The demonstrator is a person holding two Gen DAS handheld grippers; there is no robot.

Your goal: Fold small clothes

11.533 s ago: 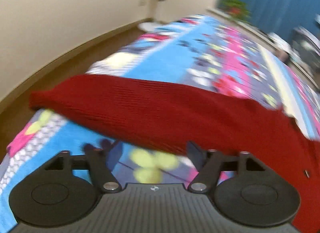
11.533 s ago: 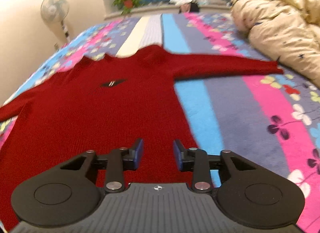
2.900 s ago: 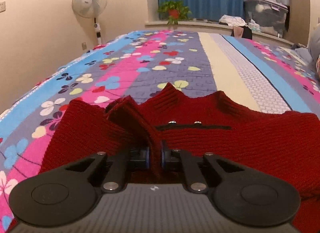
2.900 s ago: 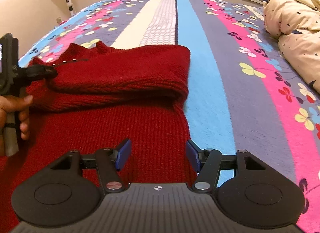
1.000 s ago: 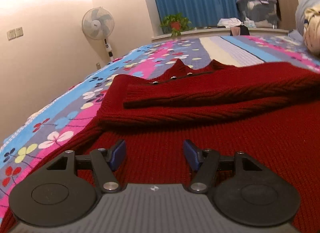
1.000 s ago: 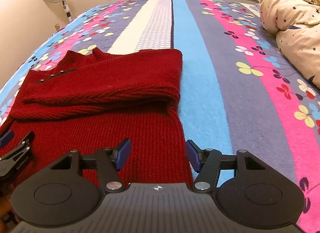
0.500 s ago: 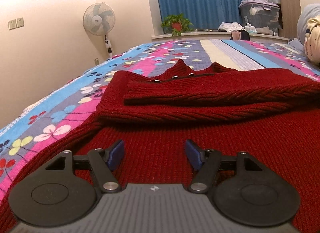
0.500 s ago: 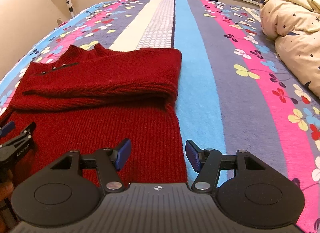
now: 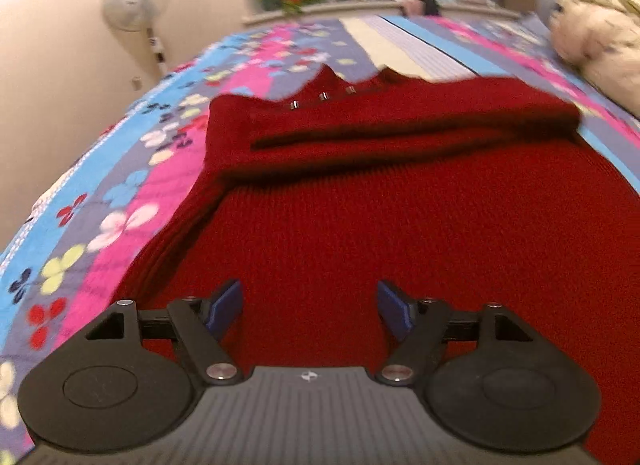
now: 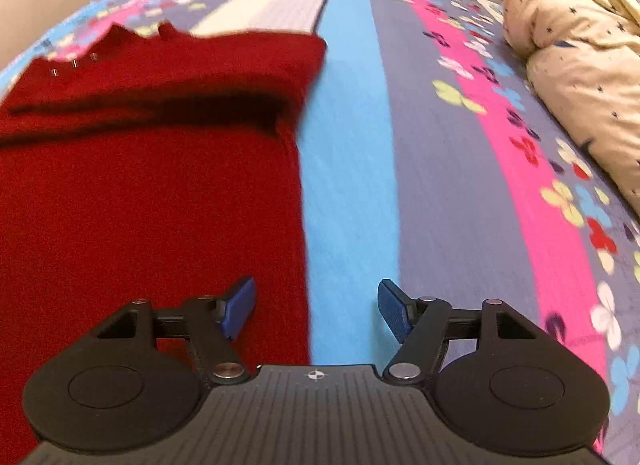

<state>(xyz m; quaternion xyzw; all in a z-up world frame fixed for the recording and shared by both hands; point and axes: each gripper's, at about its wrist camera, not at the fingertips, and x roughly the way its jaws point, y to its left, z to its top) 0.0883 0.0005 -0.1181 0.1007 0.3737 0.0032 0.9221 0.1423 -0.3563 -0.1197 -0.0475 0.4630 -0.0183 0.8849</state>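
A dark red knitted sweater (image 9: 400, 201) lies flat on the bed's bright flowered striped blanket (image 10: 460, 153), its sleeves folded across the top. The left gripper (image 9: 310, 311) and the right gripper (image 10: 316, 309) hang over its bottom part, jaws opening wide and holding nothing. No words can be read anywhere.

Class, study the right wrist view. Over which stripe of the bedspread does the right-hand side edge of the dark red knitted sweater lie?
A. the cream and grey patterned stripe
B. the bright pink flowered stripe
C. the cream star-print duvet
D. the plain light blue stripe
D: in the right wrist view the dark red knitted sweater ends at a straight side edge lying on the plain light blue stripe, with the pink stripe farther right.
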